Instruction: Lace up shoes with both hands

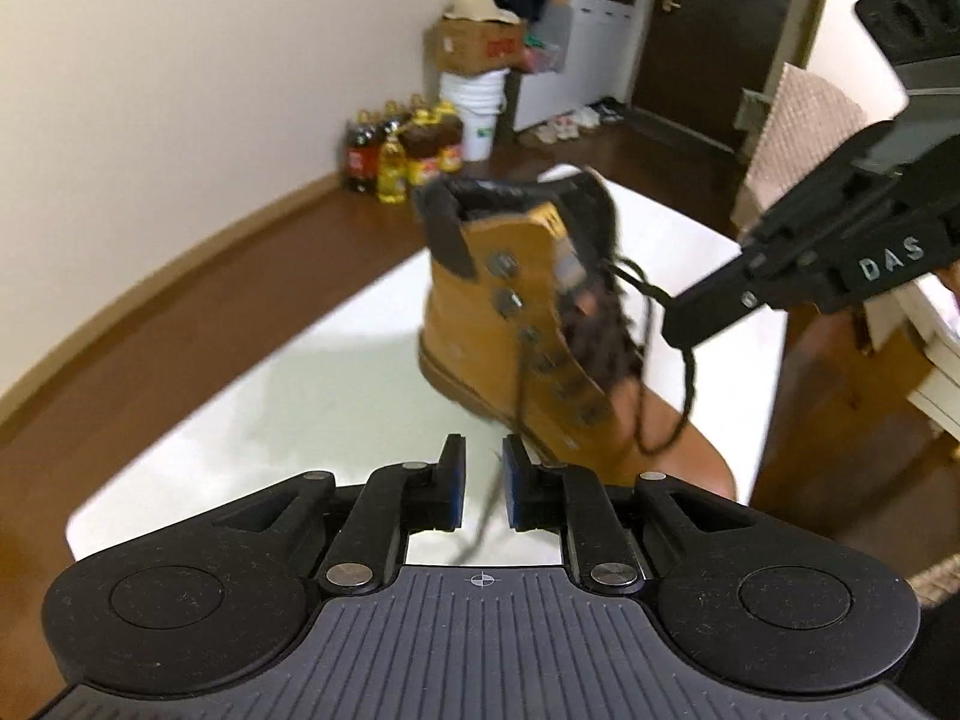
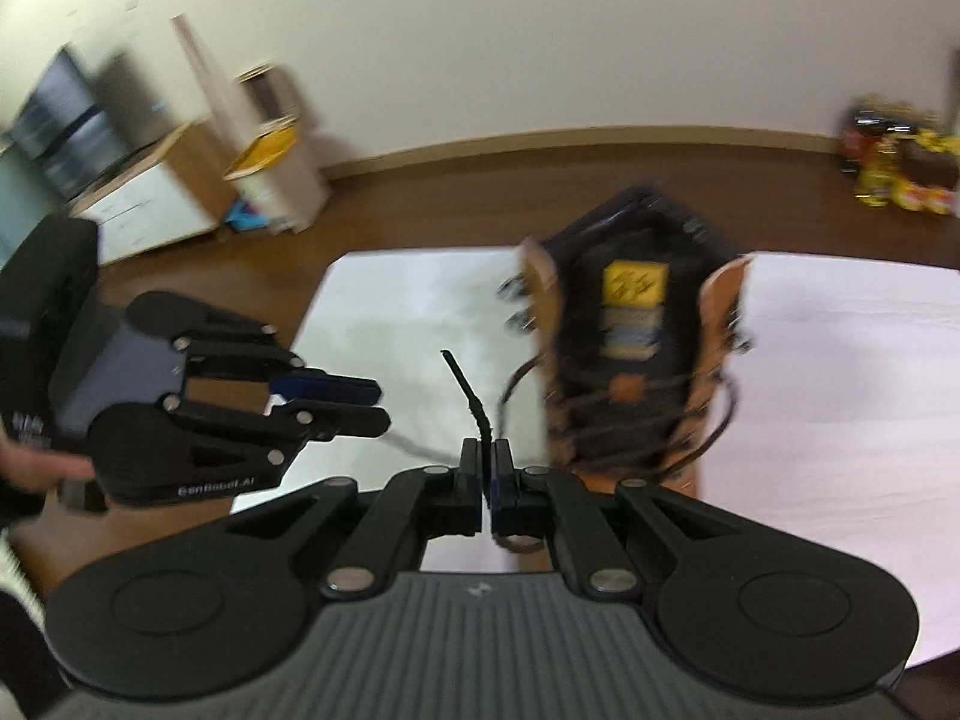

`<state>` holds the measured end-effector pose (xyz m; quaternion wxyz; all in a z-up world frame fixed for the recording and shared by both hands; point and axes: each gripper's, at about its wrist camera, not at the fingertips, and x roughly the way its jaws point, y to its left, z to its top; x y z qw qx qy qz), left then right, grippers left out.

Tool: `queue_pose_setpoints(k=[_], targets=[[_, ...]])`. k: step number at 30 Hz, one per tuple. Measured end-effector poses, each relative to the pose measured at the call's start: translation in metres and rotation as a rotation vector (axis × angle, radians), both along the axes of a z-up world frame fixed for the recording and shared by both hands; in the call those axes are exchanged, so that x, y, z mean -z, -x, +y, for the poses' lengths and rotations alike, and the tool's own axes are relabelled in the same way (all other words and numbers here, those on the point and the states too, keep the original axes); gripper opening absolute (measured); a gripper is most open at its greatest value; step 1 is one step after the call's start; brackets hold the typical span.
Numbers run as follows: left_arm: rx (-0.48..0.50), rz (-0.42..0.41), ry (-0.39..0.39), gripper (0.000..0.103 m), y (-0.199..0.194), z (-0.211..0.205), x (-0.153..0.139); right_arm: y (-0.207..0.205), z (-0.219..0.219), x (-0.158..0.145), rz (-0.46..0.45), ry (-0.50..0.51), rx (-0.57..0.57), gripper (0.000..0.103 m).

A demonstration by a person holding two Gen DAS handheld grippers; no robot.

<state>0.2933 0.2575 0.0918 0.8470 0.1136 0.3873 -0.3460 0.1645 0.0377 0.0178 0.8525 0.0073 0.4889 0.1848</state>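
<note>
A tan lace-up boot (image 1: 510, 324) with dark brown laces stands on a white table (image 1: 312, 396); it also shows in the right wrist view (image 2: 636, 336), tongue facing me. My right gripper (image 2: 486, 456) is shut on a dark lace end (image 2: 465, 384) that sticks up from its pads, left of the boot; it shows in the left wrist view (image 1: 678, 324) at the boot's right. My left gripper (image 1: 483, 456) is open, a lace strand (image 1: 489, 498) hanging between its pads, untouched. It shows in the right wrist view (image 2: 372, 402) at the left.
Oil bottles (image 1: 402, 150), a white bucket (image 1: 480, 108) and a cardboard box (image 1: 474, 42) stand on the brown floor by the far wall. A woven chair back (image 1: 804, 126) is right of the table. A low cabinet (image 2: 150, 192) stands at the left.
</note>
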Motion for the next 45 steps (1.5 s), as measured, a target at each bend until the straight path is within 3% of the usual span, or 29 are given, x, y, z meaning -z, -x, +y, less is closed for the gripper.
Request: queue_pose_setpoints(k=[6, 9, 15, 28, 45], targets=[[0.076, -0.078, -0.027, 0.021, -0.013, -0.022, -0.001, -0.019, 0.006, 0.005, 0.033, 0.07, 0.076, 0.003], [0.136, -0.1, -0.057, 0.021, -0.013, -0.031, 0.001, -0.027, 0.007, 0.022, 0.058, 0.073, 0.08, 0.003], [0.249, -0.138, -0.102, 0.023, -0.015, -0.04, 0.009, -0.021, 0.002, 0.026, 0.08, 0.077, 0.072, 0.003], [0.515, -0.178, -0.022, 0.028, -0.032, -0.03, 0.015, -0.023, 0.026, 0.02, 0.089, 0.121, 0.261, 0.004], [0.606, -0.185, 0.012, 0.028, -0.046, -0.039, 0.032, -0.035, 0.045, 0.022, 0.119, 0.201, 0.32, 0.004]])
